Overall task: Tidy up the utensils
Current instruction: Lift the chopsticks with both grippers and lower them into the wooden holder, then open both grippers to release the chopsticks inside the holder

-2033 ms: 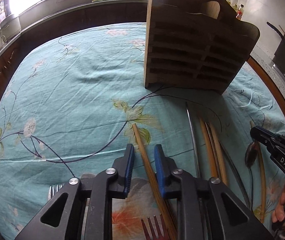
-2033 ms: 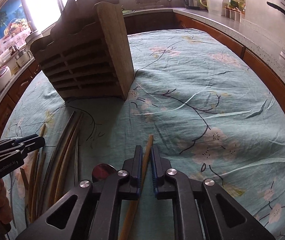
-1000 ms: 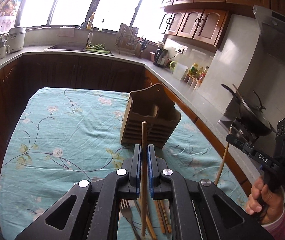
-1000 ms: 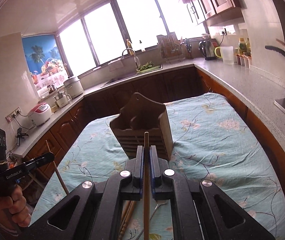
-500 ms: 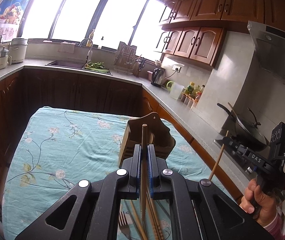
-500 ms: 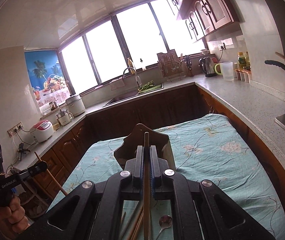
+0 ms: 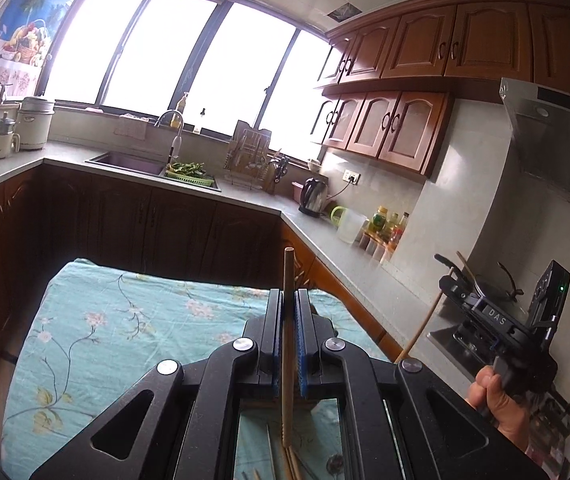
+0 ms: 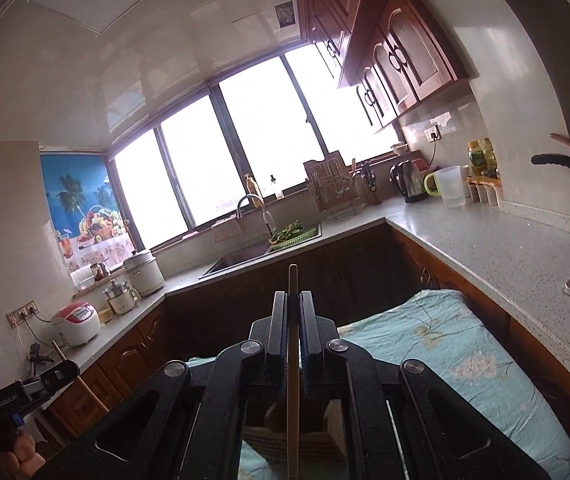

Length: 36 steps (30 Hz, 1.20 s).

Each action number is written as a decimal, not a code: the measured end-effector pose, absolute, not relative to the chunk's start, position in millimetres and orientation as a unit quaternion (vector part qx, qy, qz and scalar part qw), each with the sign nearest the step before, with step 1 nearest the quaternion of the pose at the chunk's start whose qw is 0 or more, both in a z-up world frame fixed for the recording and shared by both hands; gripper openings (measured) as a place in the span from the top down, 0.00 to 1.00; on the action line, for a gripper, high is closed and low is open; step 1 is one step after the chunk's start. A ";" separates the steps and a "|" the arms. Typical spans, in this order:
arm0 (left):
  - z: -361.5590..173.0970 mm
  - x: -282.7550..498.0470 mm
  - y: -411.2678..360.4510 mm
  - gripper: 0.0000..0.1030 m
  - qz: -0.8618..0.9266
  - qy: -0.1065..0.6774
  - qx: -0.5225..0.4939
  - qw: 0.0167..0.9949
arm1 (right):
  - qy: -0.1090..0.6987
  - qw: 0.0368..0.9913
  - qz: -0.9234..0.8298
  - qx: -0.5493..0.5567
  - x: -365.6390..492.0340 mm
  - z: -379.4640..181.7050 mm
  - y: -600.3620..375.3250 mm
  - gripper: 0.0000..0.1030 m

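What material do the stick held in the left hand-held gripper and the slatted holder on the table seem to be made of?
Chopstick in the left hand-held gripper: probably bamboo or wood, matte, judging by its even tan colour. Utensil holder, seen through the right hand-held gripper: apparently unpainted wood, brown and dull, with cut slats; only partly visible.

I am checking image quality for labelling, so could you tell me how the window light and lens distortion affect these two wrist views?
Left wrist view: the windows are blown out white, the counter edges bow, yet the left gripper and its chopstick stay sharp. Right wrist view: the same glare leaves the right gripper dark, its chopstick readable, and the utensil holder in shadow.
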<state>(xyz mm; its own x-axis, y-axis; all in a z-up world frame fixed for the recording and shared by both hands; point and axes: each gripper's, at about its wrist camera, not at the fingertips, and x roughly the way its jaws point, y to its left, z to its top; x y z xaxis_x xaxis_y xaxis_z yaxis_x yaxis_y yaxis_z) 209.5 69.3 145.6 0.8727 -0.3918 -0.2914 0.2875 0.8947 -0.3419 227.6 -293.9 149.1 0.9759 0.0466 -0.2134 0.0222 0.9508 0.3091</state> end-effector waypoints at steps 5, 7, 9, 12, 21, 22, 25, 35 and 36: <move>147.8 240.3 60.1 0.96 -0.170 0.146 -0.141 0.964 | 0.081 0.986 -0.010 0.145 257.1 165.9 -296.0 0.95; 139.1 255.5 54.4 0.96 -0.160 0.136 -0.141 0.968 | 0.075 0.988 -0.012 0.137 267.9 165.8 -295.2 0.95; 127.7 273.4 51.4 0.96 -0.158 0.136 -0.153 0.966 | 0.073 0.989 -0.019 0.125 278.6 161.8 -292.9 0.95; 107.8 297.6 44.6 0.96 -0.153 0.139 -0.162 0.965 | 0.077 0.990 -0.025 0.119 292.9 148.8 -292.4 0.95; 36.2 355.3 18.4 0.96 -0.123 0.163 -0.176 0.963 | 0.098 0.986 -0.029 0.134 316.2 81.2 -289.6 0.95; 30.8 360.4 16.0 0.96 -0.122 0.167 -0.179 0.962 | 0.100 0.985 -0.030 0.134 316.4 76.2 -288.6 0.95; 16.3 371.7 8.1 0.96 -0.126 0.174 -0.176 0.961 | 0.103 0.984 -0.034 0.138 314.3 65.0 -288.8 0.95; 19.1 394.2 0.7 0.95 -0.137 0.203 -0.158 0.957 | 0.135 0.980 -0.041 0.142 316.0 60.4 -302.1 0.94; 22.0 395.1 1.5 0.95 -0.136 0.204 -0.157 0.957 | 0.138 0.979 -0.042 0.142 316.5 60.4 -303.1 0.94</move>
